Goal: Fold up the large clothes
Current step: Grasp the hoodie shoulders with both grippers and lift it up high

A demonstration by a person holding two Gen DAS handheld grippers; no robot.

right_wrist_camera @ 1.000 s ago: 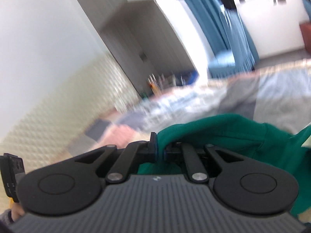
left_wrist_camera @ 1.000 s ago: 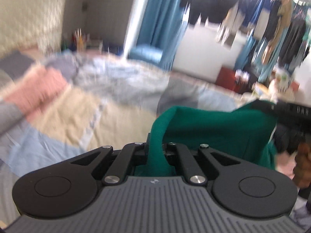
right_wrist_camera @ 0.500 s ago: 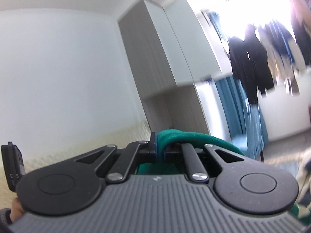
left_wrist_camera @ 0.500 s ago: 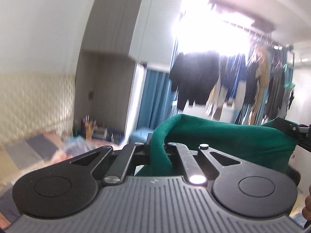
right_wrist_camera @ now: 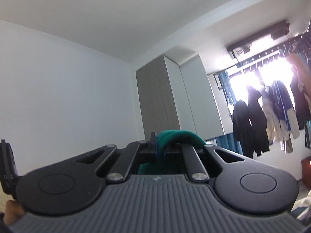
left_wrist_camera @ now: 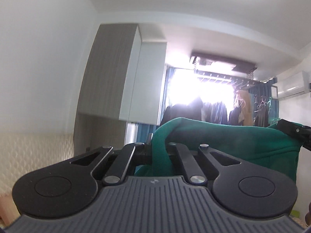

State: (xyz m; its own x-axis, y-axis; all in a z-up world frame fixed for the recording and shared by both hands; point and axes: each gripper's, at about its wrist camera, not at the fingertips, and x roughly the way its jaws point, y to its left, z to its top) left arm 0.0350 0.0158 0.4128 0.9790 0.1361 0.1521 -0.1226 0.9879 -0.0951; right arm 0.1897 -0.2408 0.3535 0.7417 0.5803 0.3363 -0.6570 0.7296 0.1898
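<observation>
A green garment (left_wrist_camera: 223,139) is held up in the air between both grippers. My left gripper (left_wrist_camera: 158,148) is shut on one bunched edge of it, and the cloth stretches rightward to the other gripper's black tip (left_wrist_camera: 291,131) at the right edge of the left wrist view. In the right wrist view my right gripper (right_wrist_camera: 160,147) is shut on a rolled green fold (right_wrist_camera: 178,136) that arches over its jaws. Both grippers point a little above level at the walls and ceiling. The garment's lower part hangs out of sight.
A tall grey and white wardrobe (left_wrist_camera: 116,81) stands ahead by a bright window with blue curtains (right_wrist_camera: 223,81). Dark clothes (right_wrist_camera: 250,124) hang on a rack there. An air conditioner (left_wrist_camera: 293,83) sits high on the right wall. A hand (right_wrist_camera: 11,211) shows at the lower left.
Both grippers have risen and tilted upward with the green garment still in them. The bed that filled the earlier views has dropped out of sight; walls and ceiling now fill them.
</observation>
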